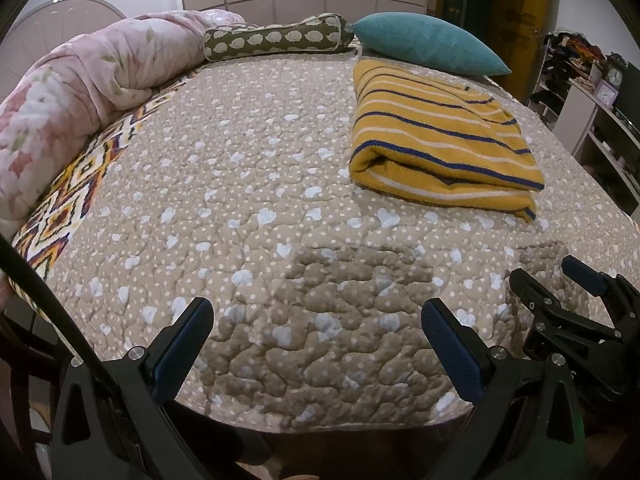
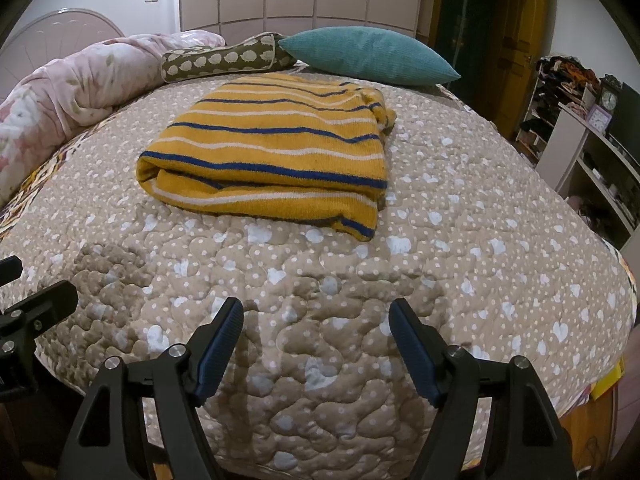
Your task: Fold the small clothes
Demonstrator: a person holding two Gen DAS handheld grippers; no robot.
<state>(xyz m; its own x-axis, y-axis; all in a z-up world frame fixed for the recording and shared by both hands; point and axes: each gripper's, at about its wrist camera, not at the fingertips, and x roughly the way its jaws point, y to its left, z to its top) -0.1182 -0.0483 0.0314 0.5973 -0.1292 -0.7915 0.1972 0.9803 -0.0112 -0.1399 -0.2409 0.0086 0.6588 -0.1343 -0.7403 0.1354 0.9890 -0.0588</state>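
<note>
- While both tools hang over the near edge of the bed (image 1: 248, 184), one folded garment lies on it: a mustard-yellow sweater (image 1: 440, 136) with blue and white stripes, sitting right of centre in the left wrist view and just above centre in the right wrist view.
- One sweater only; it is folded into a rough rectangle, its rolled edge facing the cameras, and nothing touches it.
- Left gripper (image 1: 316, 344) fills the lower part of its own frame; its jaws stand wide apart with only the quilt between them, and two blue pads (image 1: 184, 348) face each other.
- Right gripper (image 2: 316, 344) sits at the bottom of its own frame, jaws likewise spread and holding nothing; it also shows at the lower right edge of the left wrist view.
- Both grippers are well apart from the sweater, on the near side of it.
- One beige quilt (image 2: 460, 264) with white dots and pale hearts covers the bed.
- Three soft things line the far side: one rolled pink floral blanket (image 1: 80, 92) at upper left, one olive bolster (image 1: 276, 36) with a sheep print at top centre, one teal cushion (image 1: 424, 44) just behind the sweater.
- One strip of zigzag-patterned cloth (image 1: 68, 200) shows at the left edge under the blanket.
- Two clocks (image 2: 604, 108) stand on the white shelving (image 2: 572, 148) at the right of the frame.
</note>
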